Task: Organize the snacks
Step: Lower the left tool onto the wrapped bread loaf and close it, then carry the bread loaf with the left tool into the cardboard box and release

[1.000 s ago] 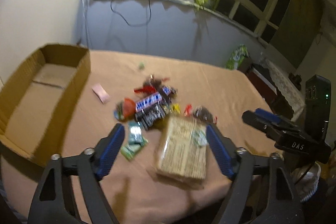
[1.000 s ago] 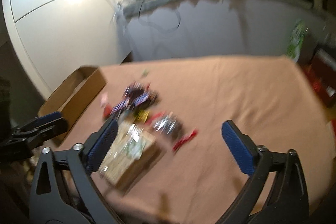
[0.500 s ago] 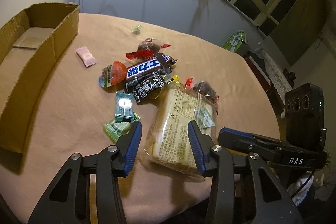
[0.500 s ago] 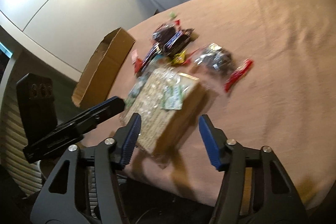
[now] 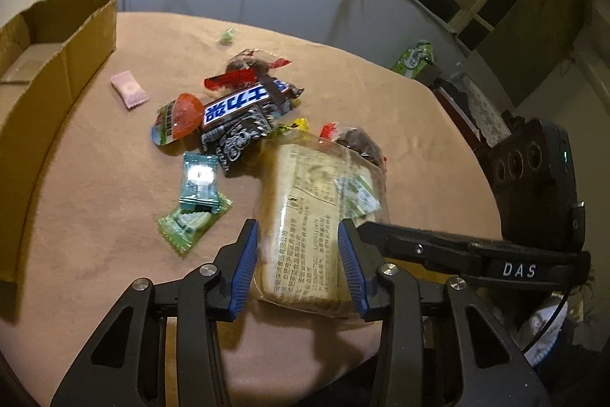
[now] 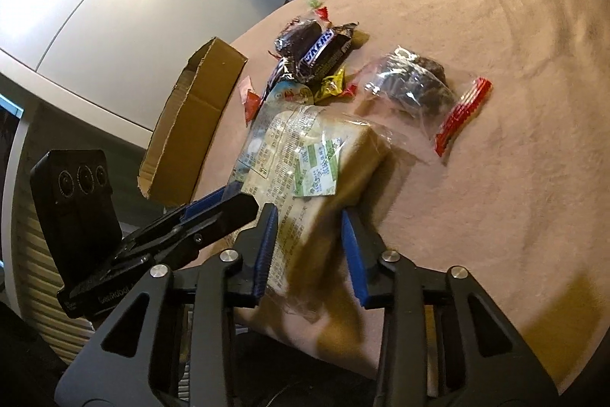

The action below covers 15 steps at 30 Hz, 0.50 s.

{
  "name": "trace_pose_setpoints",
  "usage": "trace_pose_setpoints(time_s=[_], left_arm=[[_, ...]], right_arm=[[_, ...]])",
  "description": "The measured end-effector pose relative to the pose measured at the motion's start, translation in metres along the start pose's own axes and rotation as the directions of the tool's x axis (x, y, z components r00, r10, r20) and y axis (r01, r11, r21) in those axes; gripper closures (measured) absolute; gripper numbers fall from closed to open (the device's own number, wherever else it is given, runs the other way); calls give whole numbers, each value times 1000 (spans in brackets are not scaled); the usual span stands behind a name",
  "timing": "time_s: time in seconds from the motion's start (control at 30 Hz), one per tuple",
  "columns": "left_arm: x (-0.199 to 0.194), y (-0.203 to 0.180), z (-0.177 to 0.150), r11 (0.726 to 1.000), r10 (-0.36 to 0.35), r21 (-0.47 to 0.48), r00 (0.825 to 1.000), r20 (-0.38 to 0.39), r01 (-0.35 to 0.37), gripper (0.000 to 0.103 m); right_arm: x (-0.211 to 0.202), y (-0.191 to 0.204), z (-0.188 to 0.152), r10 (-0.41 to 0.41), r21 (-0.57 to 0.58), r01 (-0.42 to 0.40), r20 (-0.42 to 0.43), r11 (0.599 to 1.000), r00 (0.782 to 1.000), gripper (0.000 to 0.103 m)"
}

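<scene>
Both claws pinch the bread [image 5: 316, 212] at its near end, left claw [image 5: 301, 266] and right claw [image 6: 309, 246] side by side. Its long axis points away toward the snacks [image 5: 232, 113]; the box [image 5: 45, 71] lies left on the table [image 5: 114, 246].

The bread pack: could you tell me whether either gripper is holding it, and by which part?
Both. The left gripper and right gripper each clamp the near end of the bread pack.

Both hand-held grippers, wide apart a second ago, now clamp the bread pack [image 5: 316, 216].
</scene>
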<state>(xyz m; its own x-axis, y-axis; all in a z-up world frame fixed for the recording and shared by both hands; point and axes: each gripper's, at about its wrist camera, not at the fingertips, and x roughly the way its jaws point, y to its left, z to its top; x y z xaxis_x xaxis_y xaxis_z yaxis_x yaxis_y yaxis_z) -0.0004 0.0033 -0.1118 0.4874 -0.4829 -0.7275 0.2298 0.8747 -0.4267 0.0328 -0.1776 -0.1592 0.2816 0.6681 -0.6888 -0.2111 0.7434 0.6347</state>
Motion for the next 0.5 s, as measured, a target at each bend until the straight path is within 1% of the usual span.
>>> trace_pose_setpoints(time_s=[0.17,0.37,0.5], left_arm=[[-11,-2,0,1000,-12,-4,999,32,12,64],[-37,3,4,1000,-16,-6,994,112,17,63],[-61,13,9,1000,3,-15,985,175,-1,63]], right_arm=[[-5,12,3,-7,-21,8,7,1000,1000,69],[-14,46,12,-9,-99,12,35,995,999,69],[-13,72,20,-3,-158,9,36,987,999,69]])
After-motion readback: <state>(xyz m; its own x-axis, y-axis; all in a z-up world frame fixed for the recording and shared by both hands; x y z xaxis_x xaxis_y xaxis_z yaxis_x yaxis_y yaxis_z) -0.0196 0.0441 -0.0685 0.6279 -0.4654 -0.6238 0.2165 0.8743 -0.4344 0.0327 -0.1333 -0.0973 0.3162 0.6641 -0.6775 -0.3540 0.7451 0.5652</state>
